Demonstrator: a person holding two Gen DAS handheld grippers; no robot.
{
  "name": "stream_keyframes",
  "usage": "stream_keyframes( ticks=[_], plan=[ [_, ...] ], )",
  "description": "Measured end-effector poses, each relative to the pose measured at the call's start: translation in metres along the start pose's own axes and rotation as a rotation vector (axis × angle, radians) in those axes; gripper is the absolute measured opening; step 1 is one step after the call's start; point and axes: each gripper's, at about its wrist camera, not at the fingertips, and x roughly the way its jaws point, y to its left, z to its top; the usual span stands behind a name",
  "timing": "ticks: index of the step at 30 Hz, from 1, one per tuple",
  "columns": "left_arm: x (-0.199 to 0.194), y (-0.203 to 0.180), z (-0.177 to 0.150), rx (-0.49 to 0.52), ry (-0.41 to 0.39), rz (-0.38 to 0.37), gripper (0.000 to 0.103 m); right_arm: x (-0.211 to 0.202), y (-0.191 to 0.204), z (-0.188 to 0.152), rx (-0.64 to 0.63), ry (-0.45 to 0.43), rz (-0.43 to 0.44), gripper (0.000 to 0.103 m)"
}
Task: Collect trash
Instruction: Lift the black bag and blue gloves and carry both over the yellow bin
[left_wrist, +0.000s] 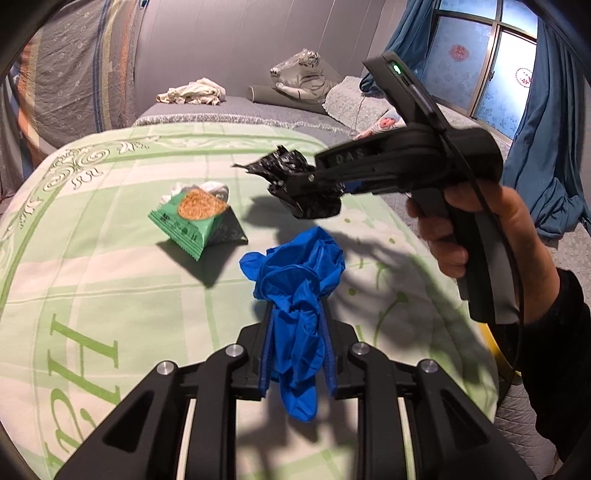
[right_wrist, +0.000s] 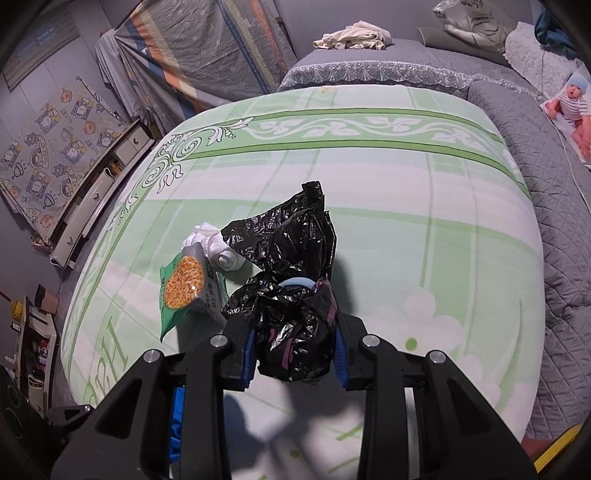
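Black linkage arms fill the bottom of the left wrist view, and between them the left gripper is closed on a crumpled blue glove, which bunches above the fingertips and hangs loose below them. It is lifted over a bed covered by a green and white blanket.

At about 1 o'clock from the glove, the right gripper reaches in from the right, held in the person's right hand. Its jaws are closed on a crumpled black plastic bag, also held off the blanket. The right wrist view confirms this: the right gripper pinches the bag low down, with most of the plastic standing up beyond the fingertips.

Still lying on the blanket are a green snack packet, at about 10 o'clock from the glove, and a wad of white tissue touching the packet's far edge, at about 9 o'clock from the bag in the right wrist view.

Judging from this, the bag looks balled up rather than opened, so dropping the glove into it may fail; the glove could slide off onto the blanket. Both grips are on thin, slippery material, and a quick swing might shake either loose. With both grippers occupied, the packet and tissue cannot be picked up until something is released.
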Motion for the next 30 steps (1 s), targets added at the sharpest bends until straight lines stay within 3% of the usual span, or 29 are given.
stream_keyframes(
  ticks=[19,30],
  plan=[
    [-0.055,-0.083,0.007,0.138,-0.123,-0.066,0.02,-0.128,-0.042,-0.044,0.062,-0.198,0.006,0.031],
    [-0.062,-0.132,0.008,0.208,-0.144,-0.125,0.02,-0.201,-0.089,-0.079,0.122,-0.319,-0.064,0.031]
  ],
)
